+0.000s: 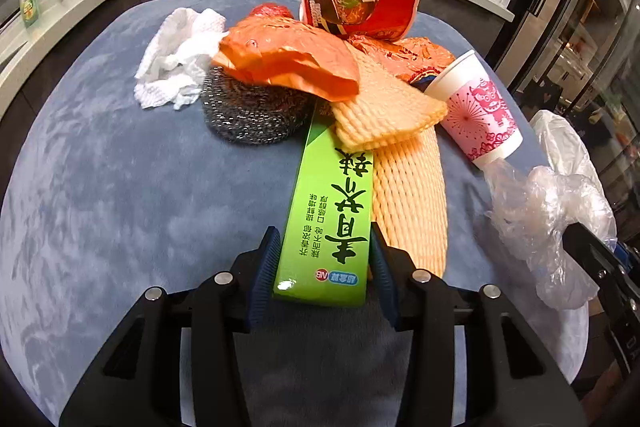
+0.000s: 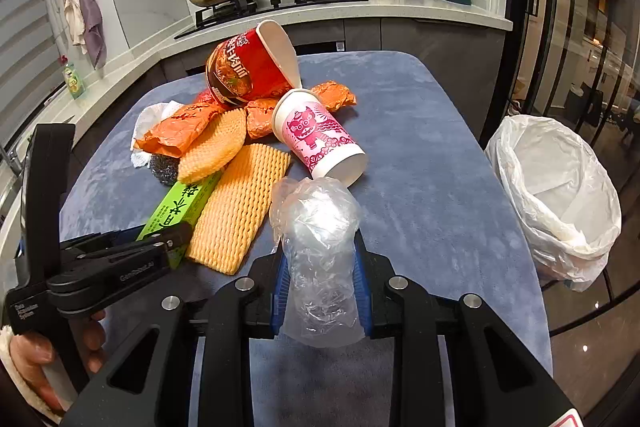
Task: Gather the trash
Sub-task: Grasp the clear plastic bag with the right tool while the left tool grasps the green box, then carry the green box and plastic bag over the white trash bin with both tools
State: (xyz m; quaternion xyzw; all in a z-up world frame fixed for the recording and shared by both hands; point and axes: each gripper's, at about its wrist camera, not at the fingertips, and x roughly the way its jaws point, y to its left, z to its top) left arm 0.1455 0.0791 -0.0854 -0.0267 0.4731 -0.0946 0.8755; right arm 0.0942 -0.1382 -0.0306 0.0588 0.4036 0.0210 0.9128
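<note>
At 6 o'clock of the trash pile on the blue tabletop, the green box lies flat w/ left claw clamped on its near end. Right claw grips a crumpled clear plastic bag. Pink paper cup lies tipped at 12 o'clock of that bag; white-lined bin at 3 o'clock
</note>
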